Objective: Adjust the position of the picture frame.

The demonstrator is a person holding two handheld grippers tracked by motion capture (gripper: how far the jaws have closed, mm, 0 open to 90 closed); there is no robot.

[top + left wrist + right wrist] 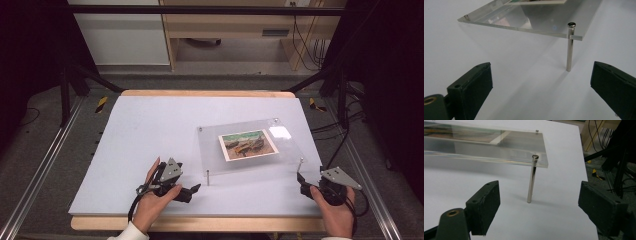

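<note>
A clear acrylic plate (212, 150) stands raised on thin metal posts at the right middle of the white table, holding a colour photo (248, 144). My left gripper (192, 192) rests on the table short of the plate's near left post (208, 177). It is open, and that post (569, 47) stands ahead between the jaws in the left gripper view, under the plate (536, 23). My right gripper (302, 181) is open just below the near right post (300, 163). That post (532, 180) rises between the jaws of the right gripper (539, 187), beneath the plate corner (506, 150).
The white table board (150, 135) has a wooden edge at front and back. Black frame bars and cables (345, 115) run beside its right side, and metal rails line both sides. A wooden desk stands beyond the far edge.
</note>
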